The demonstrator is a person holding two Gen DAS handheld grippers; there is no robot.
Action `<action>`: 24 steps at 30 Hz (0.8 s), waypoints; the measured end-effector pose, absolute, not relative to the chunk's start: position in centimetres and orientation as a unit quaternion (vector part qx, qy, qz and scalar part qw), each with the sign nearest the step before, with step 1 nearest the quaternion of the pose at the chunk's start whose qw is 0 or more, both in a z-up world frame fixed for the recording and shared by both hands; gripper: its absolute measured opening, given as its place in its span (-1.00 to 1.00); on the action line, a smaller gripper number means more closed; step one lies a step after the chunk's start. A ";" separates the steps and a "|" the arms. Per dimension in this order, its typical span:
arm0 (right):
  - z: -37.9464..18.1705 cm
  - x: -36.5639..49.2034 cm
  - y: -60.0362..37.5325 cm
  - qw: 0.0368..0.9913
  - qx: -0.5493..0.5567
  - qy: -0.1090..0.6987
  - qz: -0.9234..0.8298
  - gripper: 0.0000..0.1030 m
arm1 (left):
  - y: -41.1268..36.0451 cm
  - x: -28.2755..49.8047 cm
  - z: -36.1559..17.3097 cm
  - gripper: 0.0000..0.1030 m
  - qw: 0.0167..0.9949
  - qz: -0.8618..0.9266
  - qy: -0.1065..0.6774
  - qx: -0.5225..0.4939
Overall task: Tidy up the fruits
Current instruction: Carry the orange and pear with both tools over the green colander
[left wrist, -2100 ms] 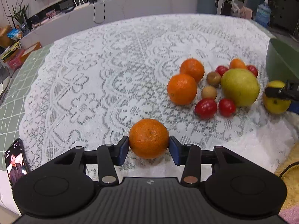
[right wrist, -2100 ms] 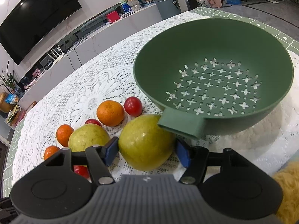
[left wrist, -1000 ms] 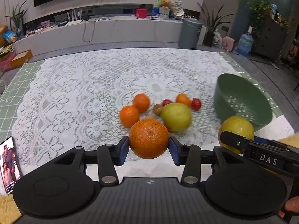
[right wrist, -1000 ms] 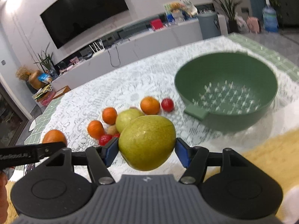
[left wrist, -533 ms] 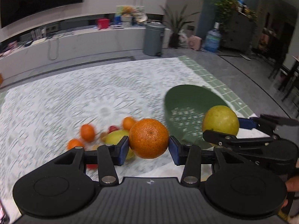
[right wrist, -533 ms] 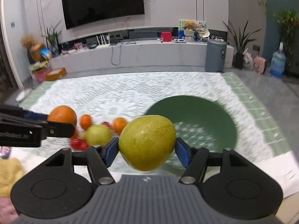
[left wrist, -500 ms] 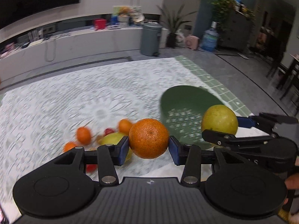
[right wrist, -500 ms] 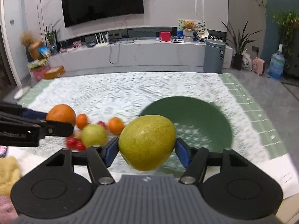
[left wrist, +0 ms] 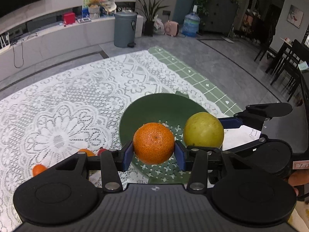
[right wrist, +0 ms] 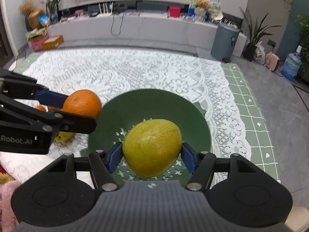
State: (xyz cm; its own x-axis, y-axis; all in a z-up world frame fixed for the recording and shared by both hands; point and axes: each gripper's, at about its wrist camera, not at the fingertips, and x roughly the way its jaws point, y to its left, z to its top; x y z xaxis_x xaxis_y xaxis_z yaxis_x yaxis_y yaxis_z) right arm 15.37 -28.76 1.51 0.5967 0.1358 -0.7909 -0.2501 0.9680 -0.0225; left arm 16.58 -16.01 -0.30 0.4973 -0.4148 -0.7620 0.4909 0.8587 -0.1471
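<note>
Fruit is hanging over the green colander (left wrist: 135, 114) in both claws. The left gripper (left wrist: 154, 153) is clenching an orange (left wrist: 154, 143) between its blue pads (left wrist: 128, 155), and in the left wrist view that orange is sitting in front of the bowl's perforated floor, toward 6 o'clock of the bowl. The right gripper (right wrist: 152, 158) is grasping a yellow-green pear-like fruit (right wrist: 152, 150) across its width, the pads pressing on both sides; in the right wrist view it is covering the bowl's centre and lower part. In the left wrist view the right gripper is reaching in from 3 o'clock, with its fruit just beside the orange at 2 o'clock. In the right wrist view the left gripper is coming in from 9 o'clock, with the orange over the colander's rim at 10 o'clock. The colander is resting on a white lace tablecloth (left wrist: 58, 116). Small oranges (left wrist: 38, 169) are lying on the cloth at 9 o'clock of the bowl.
</note>
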 end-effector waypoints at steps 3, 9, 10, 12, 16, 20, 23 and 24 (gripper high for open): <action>0.5 16.6 -28.6 0.878 -0.081 0.456 0.122 0.22 | -16.4 17.5 -1.1 0.00 0.856 -0.266 0.441 0.043; -1.3 19.3 -28.1 0.853 -0.094 0.493 0.141 0.21 | -16.9 19.3 -2.6 0.00 0.844 -0.271 0.461 0.051; -1.6 19.6 -27.8 0.849 -0.100 0.497 0.146 0.21 | -16.9 19.5 -2.8 0.00 0.842 -0.272 0.463 0.053; -2.0 20.2 -27.4 0.842 -0.108 0.507 0.154 0.21 | -17.1 20.1 -3.3 0.00 0.839 -0.271 0.469 0.056; -2.9 21.5 -26.9 0.827 -0.117 0.527 0.157 0.21 | -17.3 21.0 -4.4 0.00 0.833 -0.272 0.478 0.061; -3.8 22.1 -26.7 0.814 -0.124 0.544 0.161 0.21 | -17.6 21.6 -5.2 0.00 0.826 -0.278 0.486 0.067; -4.5 22.4 -26.7 0.807 -0.124 0.554 0.162 0.21 | -18.2 21.5 -5.4 0.00 0.829 -0.273 0.480 0.088; -4.7 22.5 -26.7 0.805 -0.124 0.558 0.162 0.21 | -18.4 21.4 -5.5 0.00 0.829 -0.274 0.478 0.093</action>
State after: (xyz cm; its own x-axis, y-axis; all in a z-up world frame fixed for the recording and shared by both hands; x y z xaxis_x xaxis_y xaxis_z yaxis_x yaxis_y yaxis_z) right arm 22.50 -26.70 -4.71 0.3255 0.1222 -0.9376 -0.3992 0.9166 -0.0192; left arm 21.38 -18.37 -5.49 0.3927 -0.3654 -0.8440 0.5435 0.8325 -0.1075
